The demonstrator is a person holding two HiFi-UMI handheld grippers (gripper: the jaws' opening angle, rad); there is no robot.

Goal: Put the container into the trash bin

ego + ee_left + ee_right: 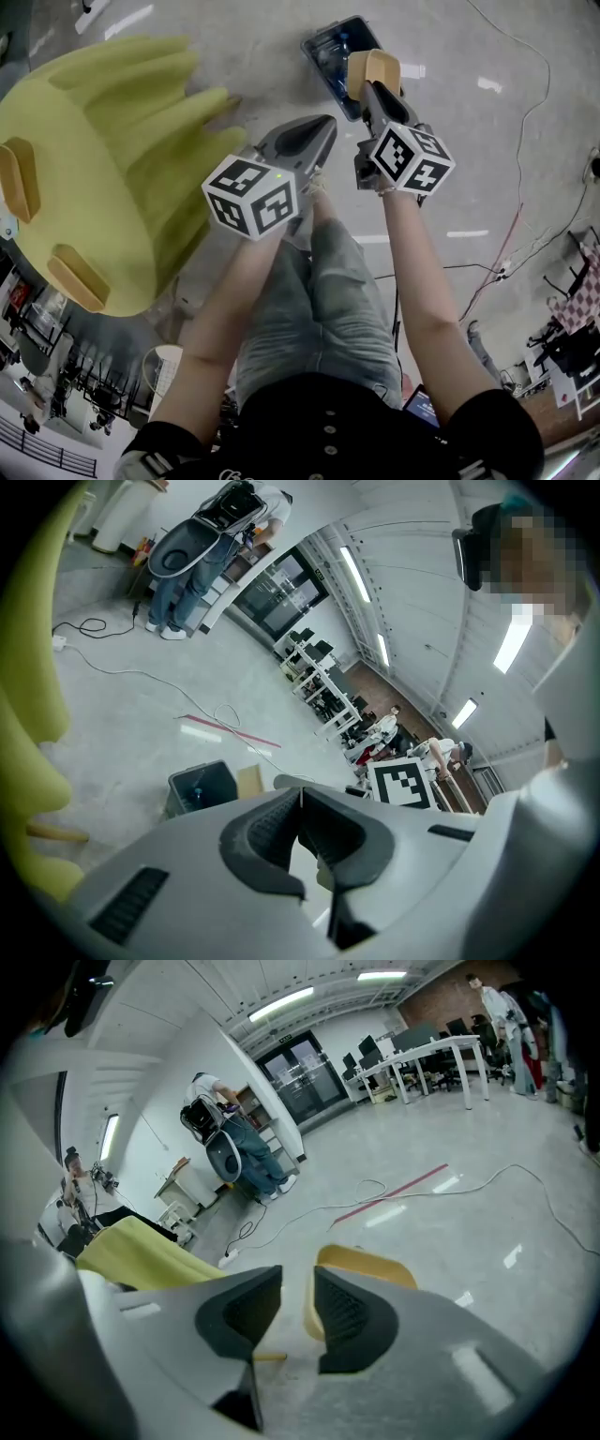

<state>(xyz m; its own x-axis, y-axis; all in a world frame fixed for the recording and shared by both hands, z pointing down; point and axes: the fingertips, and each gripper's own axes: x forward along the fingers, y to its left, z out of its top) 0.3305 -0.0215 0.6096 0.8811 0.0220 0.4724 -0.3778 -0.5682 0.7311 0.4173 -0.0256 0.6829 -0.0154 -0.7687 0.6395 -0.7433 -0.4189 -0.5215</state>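
The trash bin [328,49] is a dark open box on the grey floor, straight ahead of me; it also shows in the left gripper view [200,787]. A tan container [375,67] hangs at the bin's right rim, at the tip of my right gripper [368,94]. In the right gripper view the container [366,1262] lies against the right finger's pad [342,1312]; the other pad stands clear of it, so my right gripper [297,1279] is open. My left gripper [322,128] is shut and empty, left of the bin and short of it [300,797].
A big yellow-green seat [94,159] fills the left. Cables [525,112] and a red strip [394,1194] lie on the floor. A person [202,546] stands far off near desks [422,1054]. My own legs [319,300] are below the grippers.
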